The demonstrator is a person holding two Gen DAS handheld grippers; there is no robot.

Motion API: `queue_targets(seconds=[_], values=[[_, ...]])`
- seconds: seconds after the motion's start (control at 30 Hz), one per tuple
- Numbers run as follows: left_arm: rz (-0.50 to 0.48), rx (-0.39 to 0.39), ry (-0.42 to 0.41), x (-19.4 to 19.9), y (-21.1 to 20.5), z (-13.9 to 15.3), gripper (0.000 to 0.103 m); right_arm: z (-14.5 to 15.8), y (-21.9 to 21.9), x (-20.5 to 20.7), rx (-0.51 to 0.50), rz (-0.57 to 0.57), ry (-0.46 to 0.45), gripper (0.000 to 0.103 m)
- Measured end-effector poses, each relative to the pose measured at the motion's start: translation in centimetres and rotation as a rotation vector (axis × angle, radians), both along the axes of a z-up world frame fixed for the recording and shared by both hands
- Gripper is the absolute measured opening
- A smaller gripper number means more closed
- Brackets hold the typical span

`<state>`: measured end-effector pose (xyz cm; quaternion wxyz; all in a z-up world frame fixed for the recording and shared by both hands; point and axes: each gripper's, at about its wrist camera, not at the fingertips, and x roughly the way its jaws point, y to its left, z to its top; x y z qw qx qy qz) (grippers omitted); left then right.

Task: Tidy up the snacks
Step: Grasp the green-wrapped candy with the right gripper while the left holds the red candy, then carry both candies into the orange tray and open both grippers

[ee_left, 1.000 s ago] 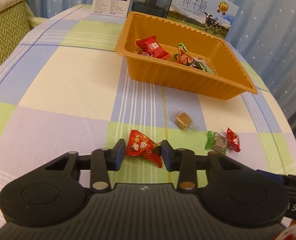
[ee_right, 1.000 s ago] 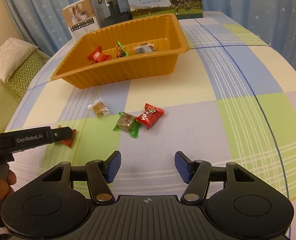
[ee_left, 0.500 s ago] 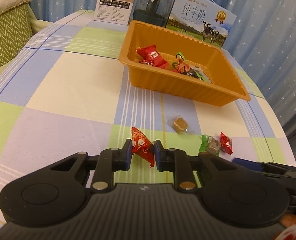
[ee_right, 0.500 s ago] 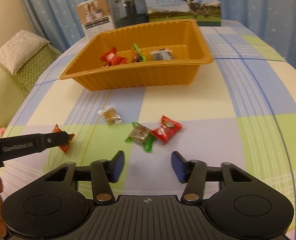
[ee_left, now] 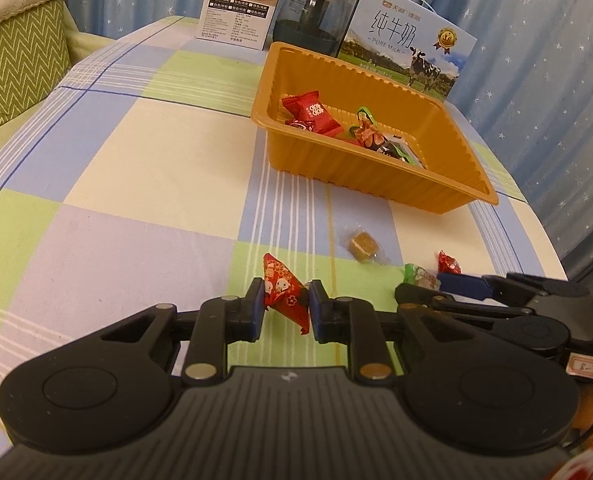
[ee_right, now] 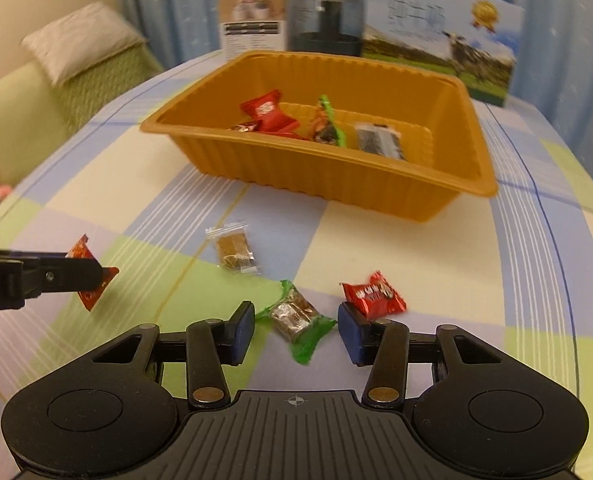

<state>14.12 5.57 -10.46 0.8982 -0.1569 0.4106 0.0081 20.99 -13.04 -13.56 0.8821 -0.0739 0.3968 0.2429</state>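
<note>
My left gripper is shut on a red triangular candy, held just above the checked tablecloth; it also shows in the right wrist view. My right gripper is open, its fingers on either side of a green-wrapped candy lying on the cloth. A red candy lies by its right finger. A clear-wrapped brown candy lies further ahead. The orange tray holds several wrapped snacks and also shows in the right wrist view.
Behind the tray stand a white product box, a dark jar and a milk carton box. A green cushioned seat is left of the table. The table edge curves off at the right.
My left gripper closed on the red triangular candy and lifted it slightly. My right gripper moved forward until its open fingers straddle the green-wrapped candy.
</note>
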Motion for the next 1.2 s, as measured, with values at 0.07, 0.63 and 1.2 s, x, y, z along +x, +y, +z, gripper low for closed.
queue_targets(seconds=[0.07,0.63,1.2], values=[[-0.001,-0.004,0.002,-0.1,-0.1,0.0,0.020,0.0,0.0,-0.1,-0.003,0.010,-0.002,0.042],[-0.046,0.014,-0.011,-0.8,-1.5,1.6,0.020,2.1,-1.2,-4.1,0.044,-0.090,0.041,0.023],[-0.073,0.056,-0.044,-2.4,-2.8,4.8,0.020,6.0,-2.7,-7.0,0.091,-0.137,0.003,0.023]])
